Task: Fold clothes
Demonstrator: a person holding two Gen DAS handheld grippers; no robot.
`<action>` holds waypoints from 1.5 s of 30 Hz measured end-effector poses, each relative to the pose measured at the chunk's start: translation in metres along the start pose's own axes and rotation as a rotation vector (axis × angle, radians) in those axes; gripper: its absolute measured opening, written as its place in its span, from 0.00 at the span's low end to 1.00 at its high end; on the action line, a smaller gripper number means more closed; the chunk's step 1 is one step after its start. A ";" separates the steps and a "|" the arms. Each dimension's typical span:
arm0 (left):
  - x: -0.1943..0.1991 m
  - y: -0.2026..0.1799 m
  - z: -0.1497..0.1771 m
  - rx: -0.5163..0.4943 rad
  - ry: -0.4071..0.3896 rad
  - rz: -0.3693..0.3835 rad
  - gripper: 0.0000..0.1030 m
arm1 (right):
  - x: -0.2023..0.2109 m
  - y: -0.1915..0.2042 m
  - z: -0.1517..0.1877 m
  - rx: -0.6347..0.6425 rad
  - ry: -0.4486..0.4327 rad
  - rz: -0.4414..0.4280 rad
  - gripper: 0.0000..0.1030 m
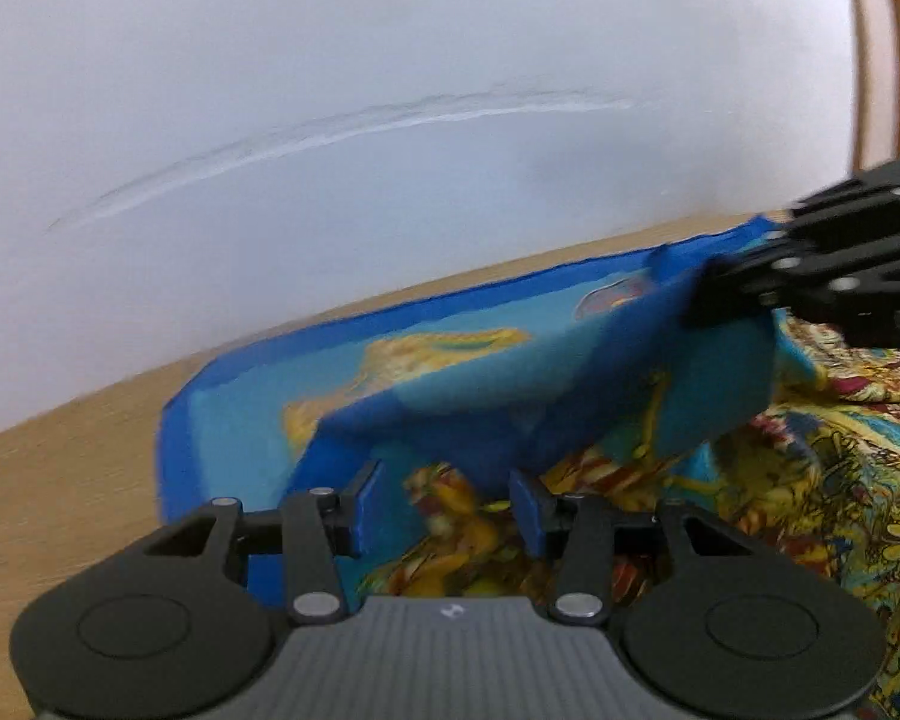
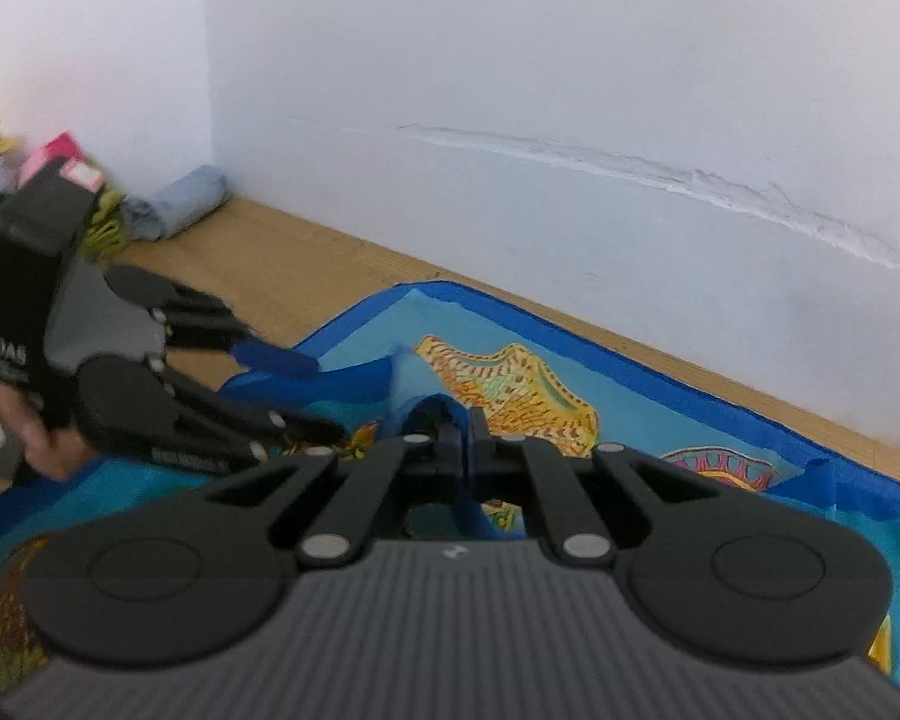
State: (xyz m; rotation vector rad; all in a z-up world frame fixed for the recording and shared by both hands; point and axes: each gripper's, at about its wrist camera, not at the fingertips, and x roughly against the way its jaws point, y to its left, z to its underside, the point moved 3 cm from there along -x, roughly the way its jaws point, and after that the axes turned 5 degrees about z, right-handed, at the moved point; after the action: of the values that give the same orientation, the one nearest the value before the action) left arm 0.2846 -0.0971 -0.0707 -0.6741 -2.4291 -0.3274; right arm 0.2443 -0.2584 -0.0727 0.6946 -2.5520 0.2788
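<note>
A blue cloth (image 1: 450, 360) with a darker blue border and a busy yellow-and-red print lies spread on the wooden bench (image 1: 60, 480), close against a white wall (image 1: 390, 60) scored by a long pale scratch.

The right hand-held gripper (image 2: 467, 420) has its fingers closed tight on a raised fold of the cloth's blue edge — the fabric bunches up between the pads and trails down behind them. From the left camera the same tool shows at the far right, lifting that flap so its pale underside hangs over the printed part.

The left hand-held gripper (image 1: 444, 507) sits low over the cloth with its two blue-padded fingers spread well apart; nothing is between them, only the pattern below. In the right camera it appears at the left, with a hand (image 2: 30, 438) around its grip, its fingertips at the cloth's near corner.

Further back, in the corner of the room, a rolled light-blue towel (image 2: 177, 204) rests beside a small heap of mixed clothes (image 2: 6, 150) — the heap is too blurred to sort out.
</note>
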 end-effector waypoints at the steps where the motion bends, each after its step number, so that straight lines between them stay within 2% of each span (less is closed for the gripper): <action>1: -0.006 0.000 0.000 -0.001 -0.008 -0.007 0.47 | -0.008 0.001 -0.002 0.026 0.010 0.028 0.04; 6: -0.036 0.027 0.014 0.080 -0.007 -0.148 0.47 | -0.079 -0.004 -0.031 0.256 0.143 0.243 0.04; 7: -0.038 0.037 0.016 0.098 -0.006 -0.153 0.47 | -0.097 -0.007 -0.038 0.313 0.170 0.285 0.04; 10: -0.046 0.061 0.015 0.081 0.020 -0.017 0.47 | -0.127 -0.013 -0.044 0.409 0.204 0.325 0.04; 12: -0.054 0.066 0.013 -0.027 0.040 0.028 0.48 | -0.112 -0.013 -0.051 0.411 0.124 0.314 0.04; 15: -0.064 0.071 0.013 -0.150 0.025 0.012 0.51 | -0.090 -0.013 -0.063 0.414 0.003 0.297 0.04; 17: -0.070 0.076 0.011 -0.161 0.004 0.028 0.52 | -0.075 -0.013 -0.071 0.415 -0.078 0.285 0.04; 19: -0.076 0.075 0.006 -0.173 -0.003 0.095 0.53 | -0.061 -0.014 -0.077 0.420 -0.141 0.275 0.04; 21: -0.082 0.069 0.002 -0.191 -0.005 0.150 0.51 | -0.053 -0.015 -0.079 0.443 -0.133 0.271 0.04; 22: -0.084 0.065 0.001 -0.197 -0.005 0.166 0.34 | -0.051 -0.016 -0.078 0.456 -0.125 0.272 0.04; 23: -0.086 0.062 0.000 -0.183 -0.005 0.181 0.04 | -0.053 -0.017 -0.076 0.469 -0.111 0.278 0.05; 24: -0.086 0.062 0.000 -0.143 -0.012 0.191 0.02 | -0.056 -0.019 -0.073 0.475 -0.095 0.286 0.05; 26: -0.080 0.069 -0.001 -0.074 -0.053 0.112 0.01 | -0.059 -0.025 -0.066 0.474 -0.060 0.310 0.05; 29: -0.064 0.100 -0.003 0.091 -0.102 -0.079 0.01 | -0.085 -0.038 -0.062 0.457 -0.009 0.351 0.05; 31: -0.059 0.128 -0.003 0.218 -0.092 -0.192 0.01 | -0.111 -0.040 -0.058 0.440 0.013 0.374 0.04; 32: -0.060 0.138 -0.002 0.244 -0.073 -0.242 0.01 | -0.130 -0.037 -0.059 0.429 0.014 0.380 0.05; 35: -0.070 0.154 0.002 0.214 -0.008 -0.402 0.01 | -0.183 -0.020 -0.064 0.439 0.000 0.434 0.05; 38: -0.083 0.172 0.009 0.217 0.054 -0.508 0.01 | -0.232 -0.006 -0.066 0.431 0.031 0.450 0.04; 40: -0.082 0.183 0.013 0.250 0.065 -0.518 0.02 | -0.252 0.003 -0.063 0.425 0.069 0.449 0.06; 42: -0.073 0.181 0.013 0.279 0.042 -0.423 0.04 | -0.260 0.007 -0.063 0.389 0.065 0.441 0.08; 44: -0.068 0.171 0.007 0.263 0.025 -0.301 0.07 | -0.254 0.001 -0.070 0.335 0.055 0.451 0.30; 45: -0.067 0.161 0.003 0.226 0.024 -0.268 0.08 | -0.249 -0.004 -0.073 0.311 0.048 0.462 0.36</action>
State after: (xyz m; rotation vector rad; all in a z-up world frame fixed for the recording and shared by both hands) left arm 0.4158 0.0137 -0.1015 -0.2456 -2.4860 -0.1603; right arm 0.4633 -0.1335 -0.1326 0.1843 -2.6212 0.8475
